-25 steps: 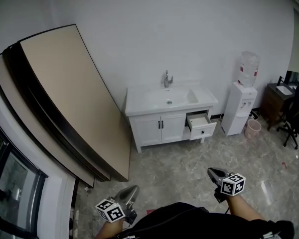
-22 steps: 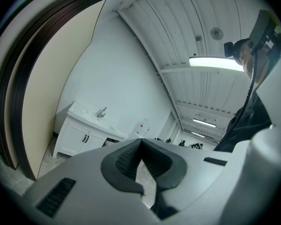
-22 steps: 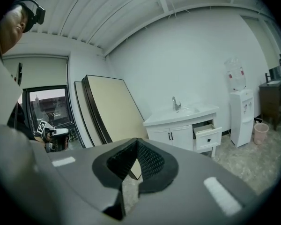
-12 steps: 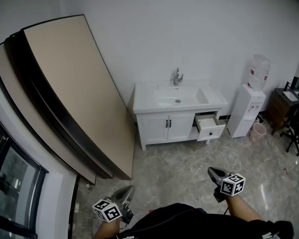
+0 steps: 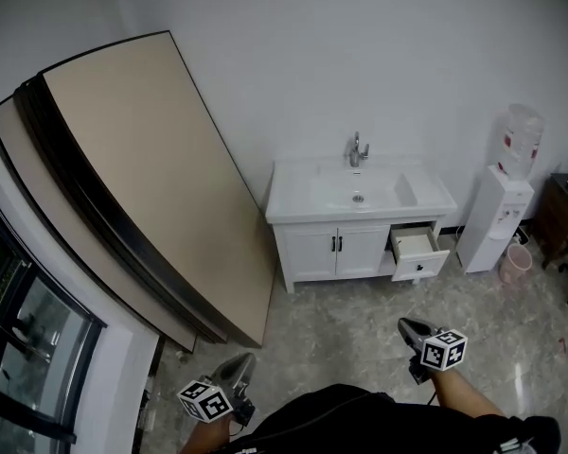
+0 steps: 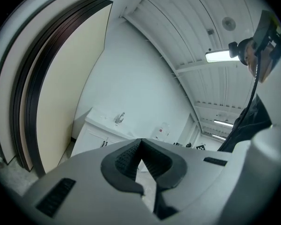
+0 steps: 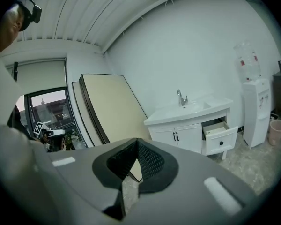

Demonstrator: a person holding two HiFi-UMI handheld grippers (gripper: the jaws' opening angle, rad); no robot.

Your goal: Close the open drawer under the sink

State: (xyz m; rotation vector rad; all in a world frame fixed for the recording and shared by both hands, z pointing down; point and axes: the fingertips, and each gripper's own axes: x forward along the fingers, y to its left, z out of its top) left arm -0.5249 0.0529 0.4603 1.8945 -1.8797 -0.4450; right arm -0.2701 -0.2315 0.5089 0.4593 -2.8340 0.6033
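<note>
A white sink vanity (image 5: 360, 197) stands against the far wall, with a tap on top. Its right-hand drawer (image 5: 418, 253) is pulled out, a dark knob on its front. Both grippers are low in the head view, well short of the vanity across the floor. My left gripper (image 5: 250, 357) is shut with nothing in it, its tips (image 6: 140, 140) meeting. My right gripper (image 5: 403, 324) is also shut and empty. In the right gripper view the jaws (image 7: 136, 140) point left of the open drawer (image 7: 220, 135). The left gripper view shows the vanity (image 6: 100, 130) small and far.
Large beige and dark boards (image 5: 142, 178) lean on the wall left of the vanity. A water dispenser (image 5: 497, 216) and a pink bin (image 5: 514, 263) stand to its right, a dark desk (image 5: 563, 206) beyond. A window (image 5: 28, 348) is at the left. The floor is grey marble.
In the head view the vanity has shifted to the right and looks slightly larger. Both grippers stay shut, low in the frame.
</note>
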